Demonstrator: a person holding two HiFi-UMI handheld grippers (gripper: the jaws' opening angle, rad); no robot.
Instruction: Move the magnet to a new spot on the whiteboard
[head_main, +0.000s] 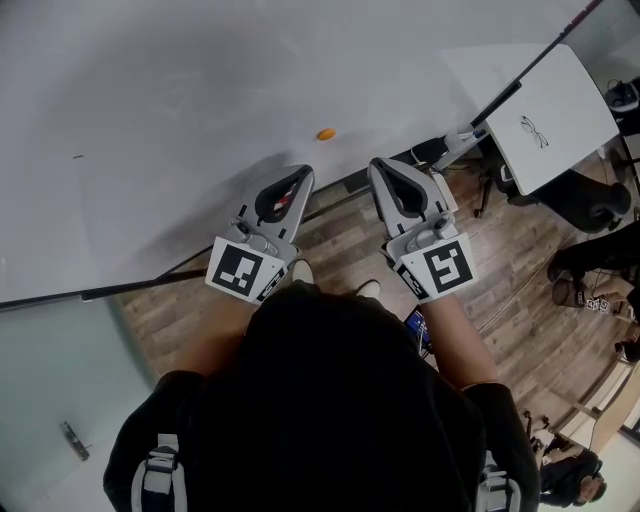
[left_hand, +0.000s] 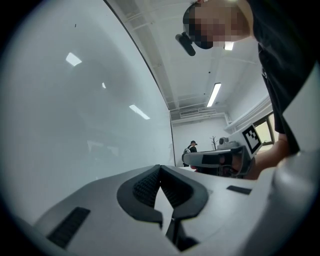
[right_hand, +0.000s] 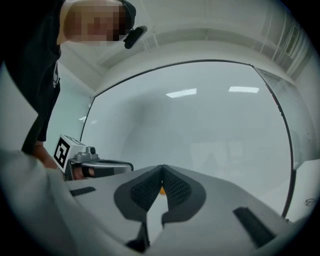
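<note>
Head view, looking steeply down past the person's dark-clothed shoulders: a large white whiteboard (head_main: 180, 90) fills the far side, and the small round orange magnet (head_main: 326, 134) sits on it alone, with bare board all round. The left gripper (head_main: 303, 175) and the right gripper (head_main: 380, 168) are held side by side on the near side of it, over the brown wood-plank floor (head_main: 340, 250). The magnet lies just beyond and between their tips, nearer the right one but clearly apart from both. Left gripper view: the two black ribbed pads meet at their tips with nothing between them, so this gripper is closed and empty. The board rises along the left, and the right gripper shows side-on to the right. No magnet appears here. Right gripper view: these jaws are also pressed together at the tips. A speck of orange shows through the small gap just behind where the pads meet, and that is the magnet (right_hand: 161, 190) out on the board beyond, lined up with the jaws but not gripped by them. By my reckoning the task has hardly begun: the magnet is still stuck to the board, untouched, and neither tool carries anything. What is left is nearly all of it: opening the right jaws, reaching the magnet, clamping it, pulling it free and setting it down elsewhere on the board.
</note>
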